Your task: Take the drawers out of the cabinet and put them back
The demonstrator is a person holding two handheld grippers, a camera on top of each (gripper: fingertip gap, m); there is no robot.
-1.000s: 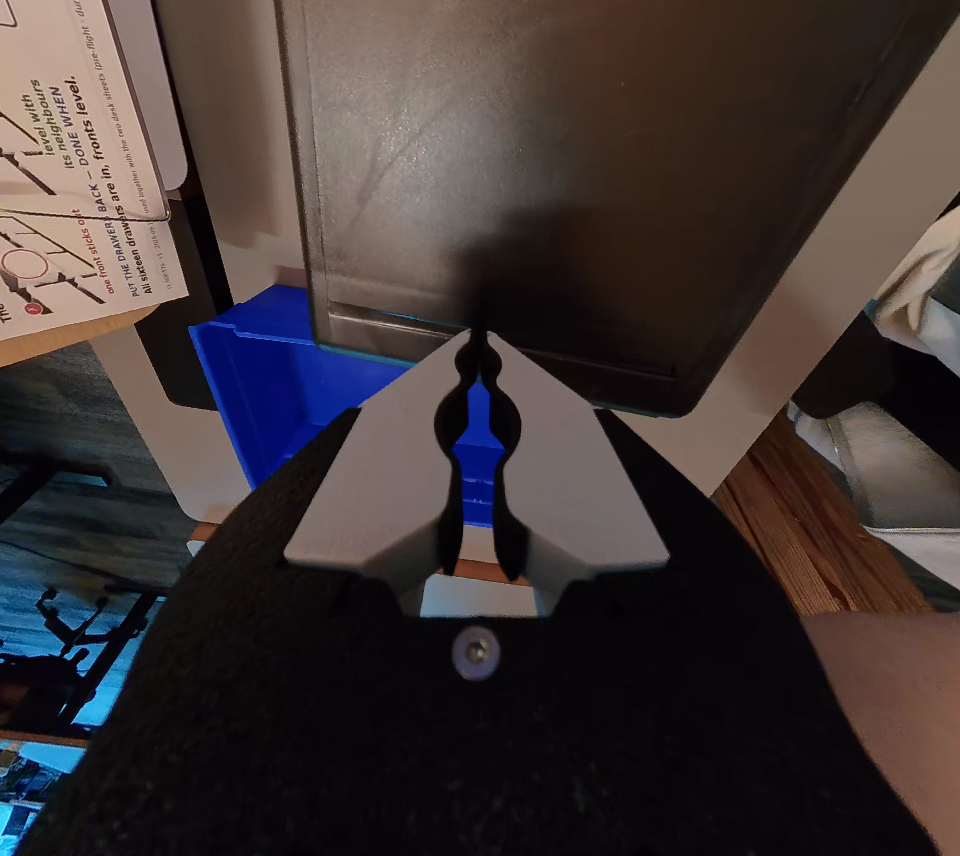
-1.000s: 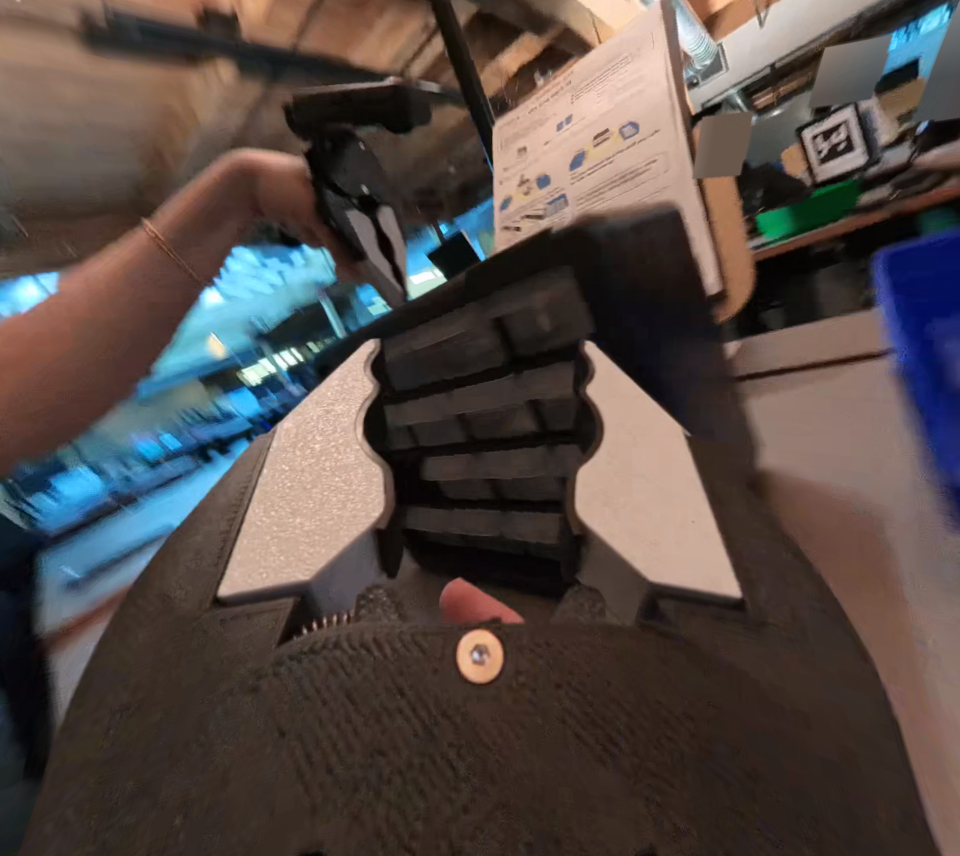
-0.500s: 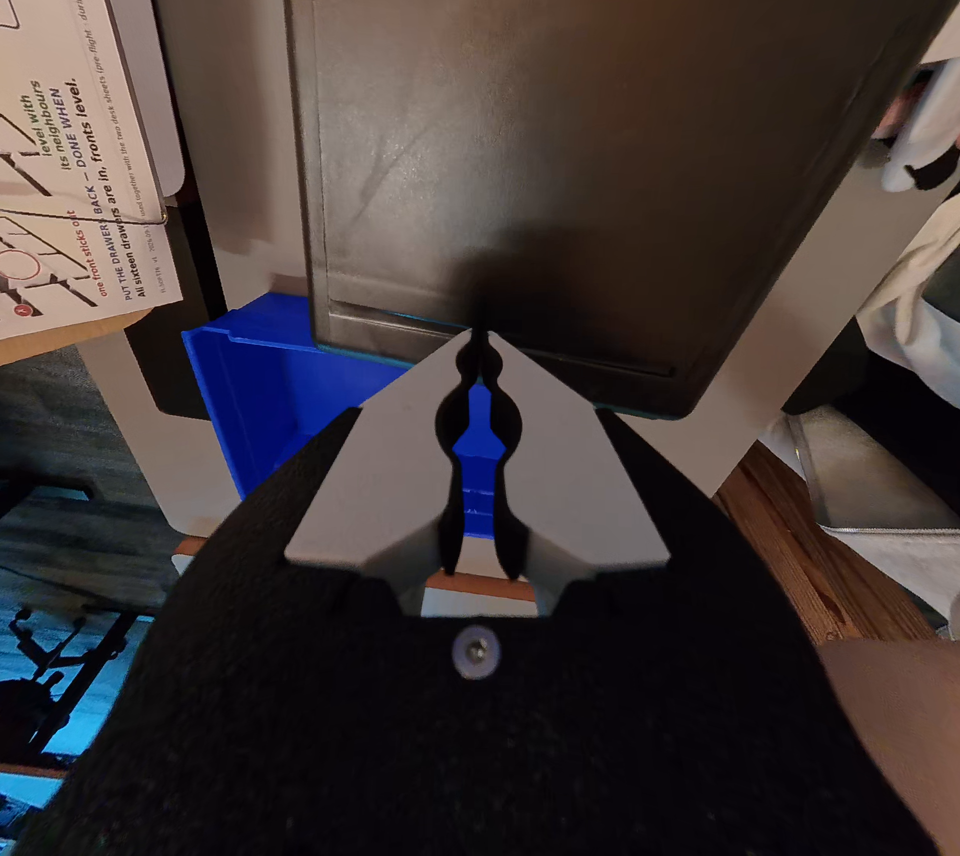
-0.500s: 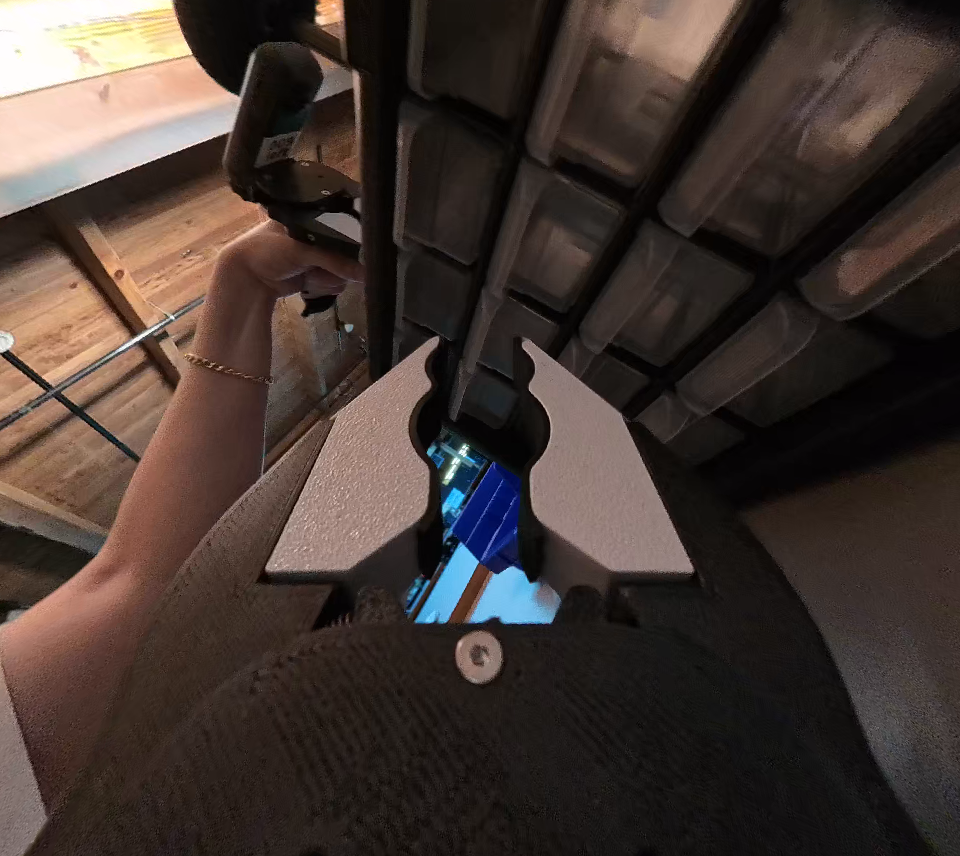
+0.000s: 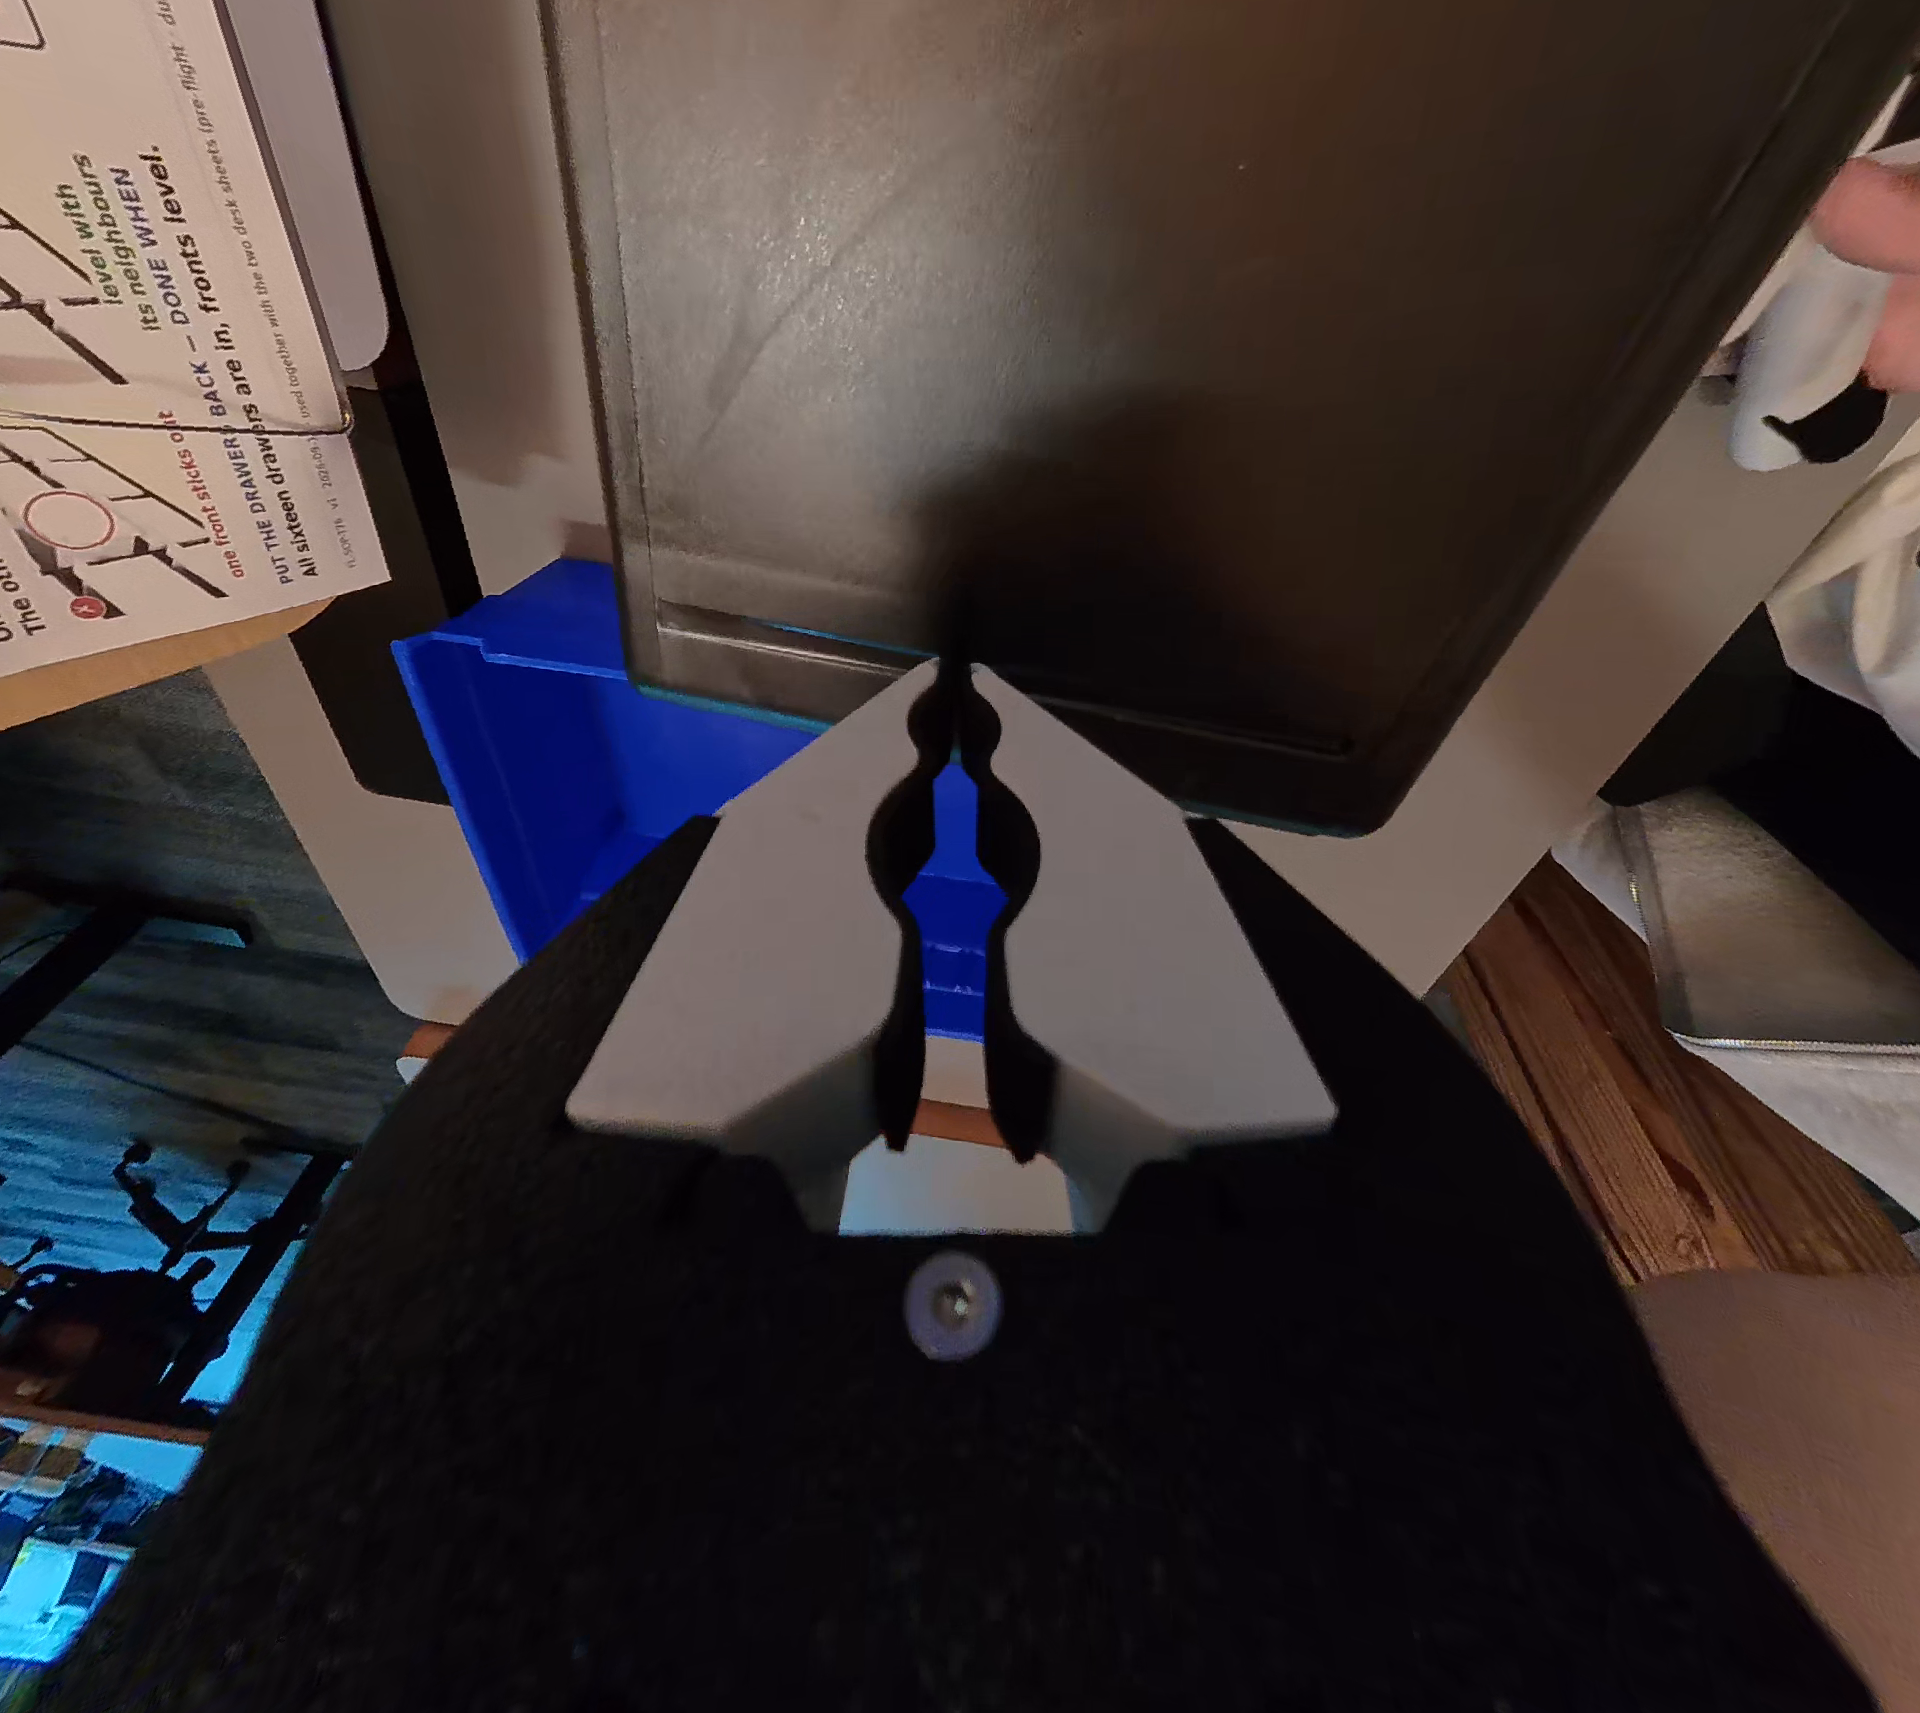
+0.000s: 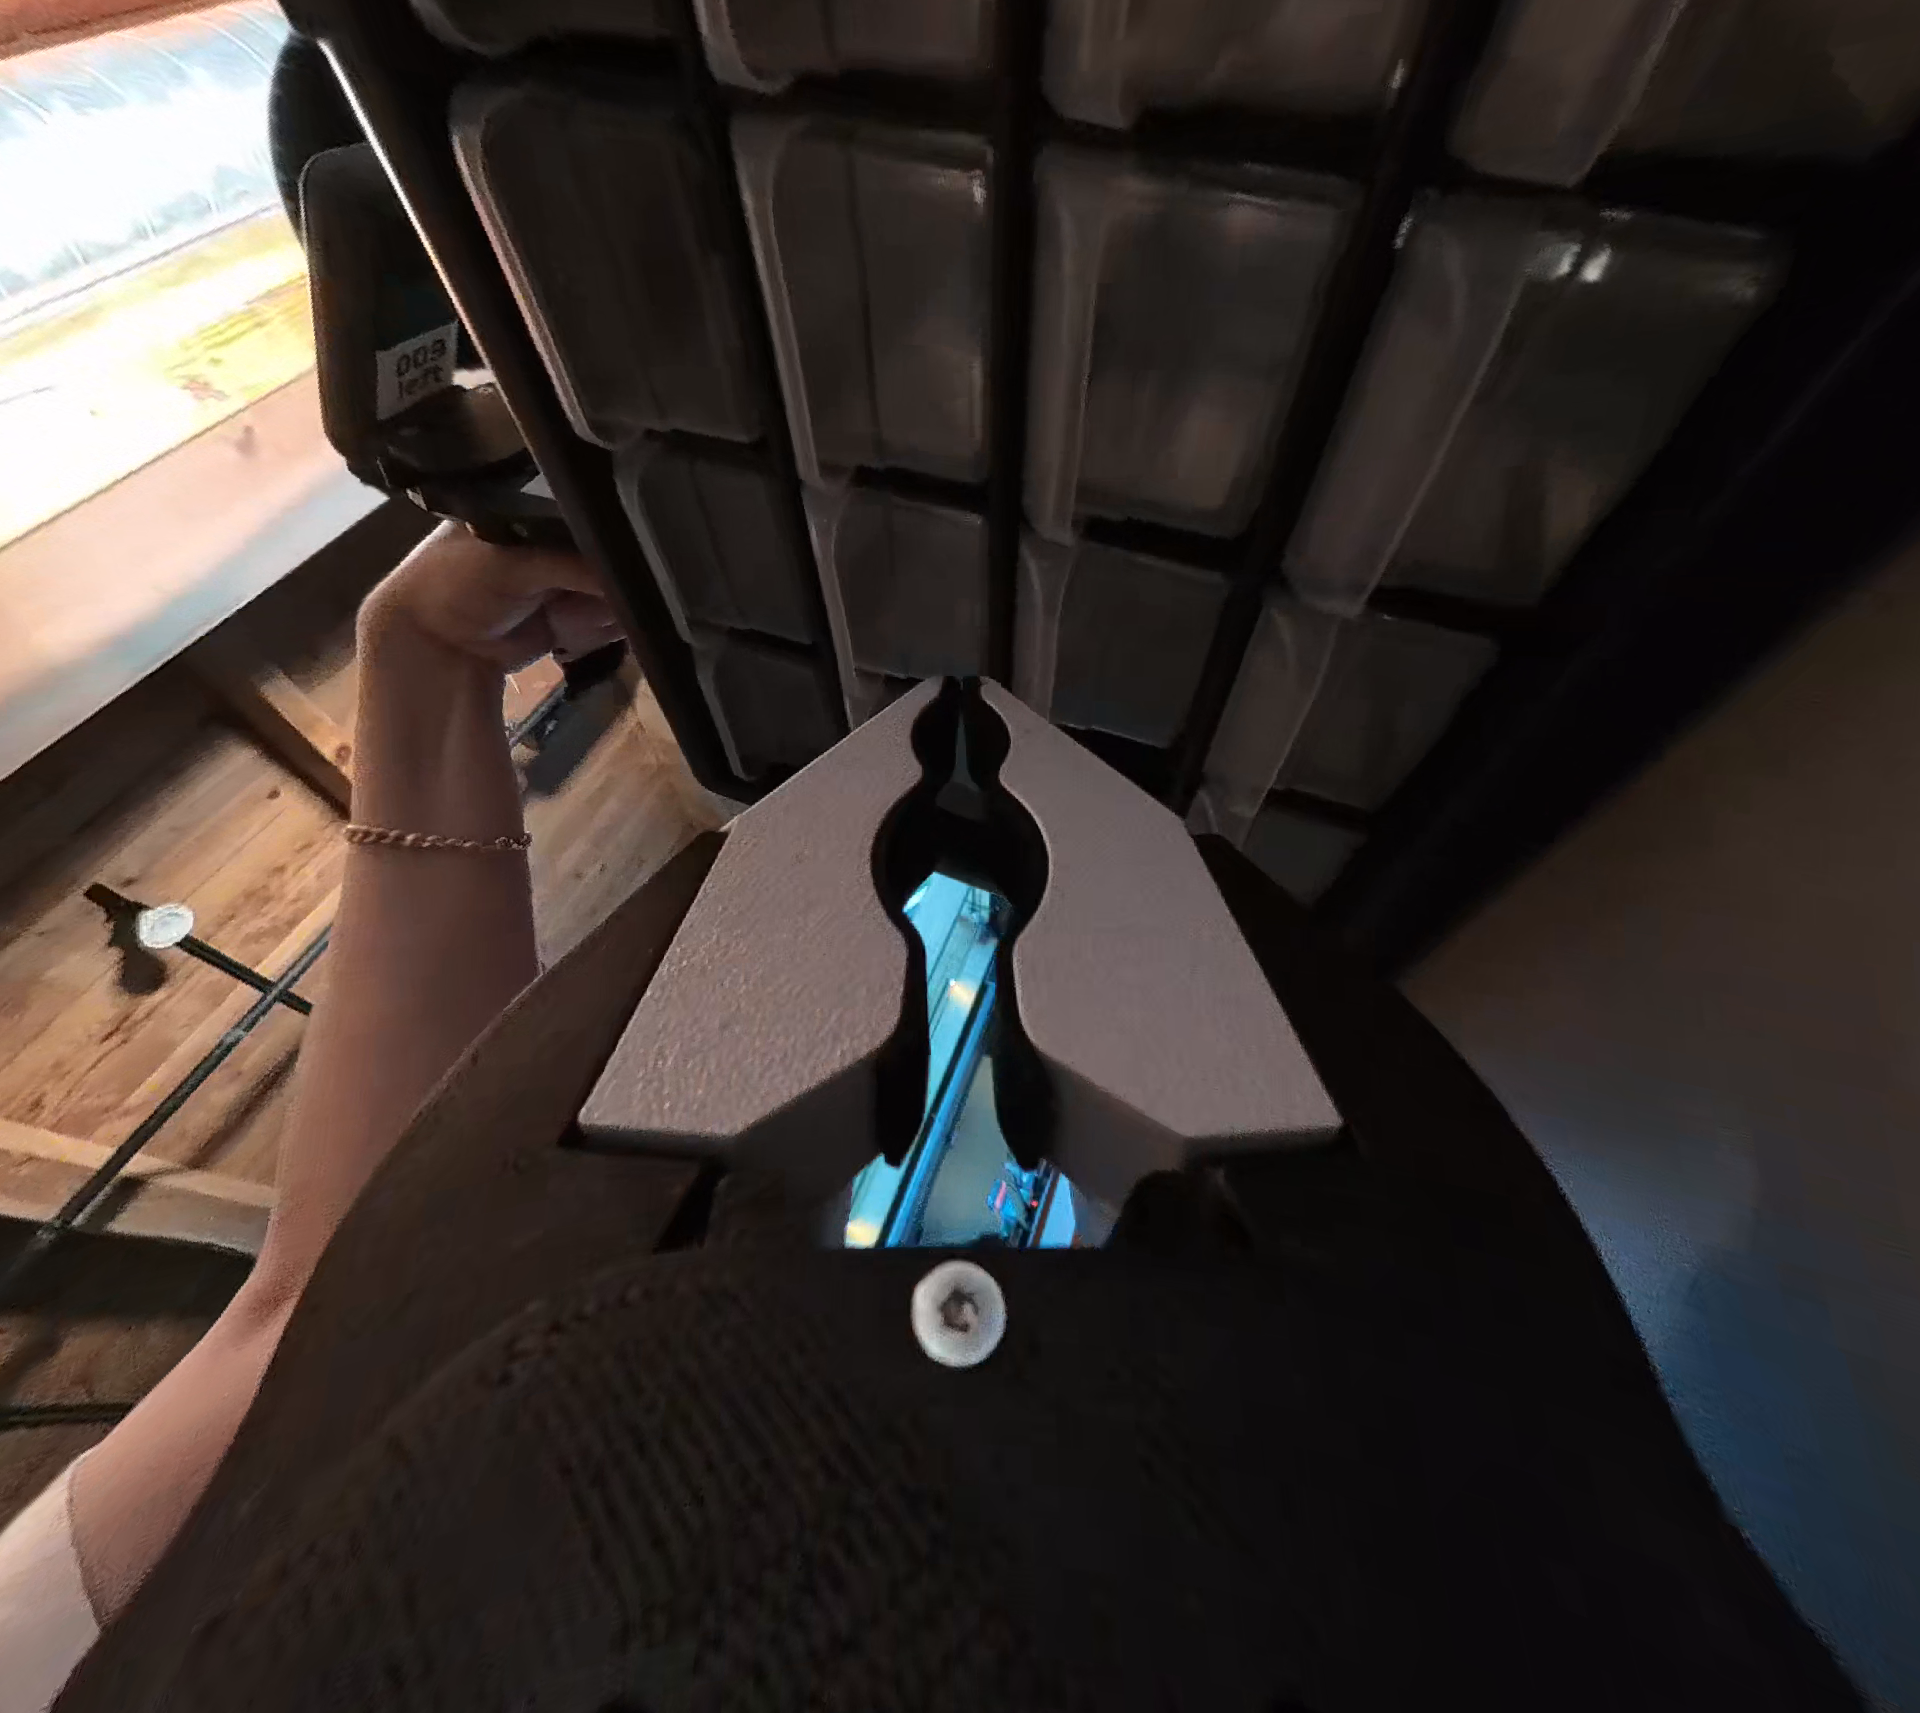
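Note:
The black drawer cabinet (image 5: 1143,261) fills the left wrist view as a plain dark panel. My left gripper (image 5: 954,674) is shut with its tips on that panel's near edge. In the right wrist view I see the cabinet's front (image 6: 1174,333) from below, a grid of translucent grey drawers (image 6: 873,292), all pushed in. My right gripper (image 6: 958,695) is shut with its tips at the lowest drawer row beside a vertical divider. I cannot tell if it pinches anything. The left gripper's body (image 6: 416,375) shows behind the cabinet's left side, held by a hand (image 6: 457,624).
A blue bin (image 5: 582,759) sits under the cabinet's near left corner on a white tabletop (image 5: 1538,790). A printed sheet on a board (image 5: 156,261) stands at the left. Wooden planks (image 5: 1621,1092) and white cloth (image 5: 1849,375) are at the right.
The right gripper swung from a side view of the cabinet to under its front and closed from part-open to shut. The left gripper stayed shut on the cabinet's edge, with the background shifting slightly.

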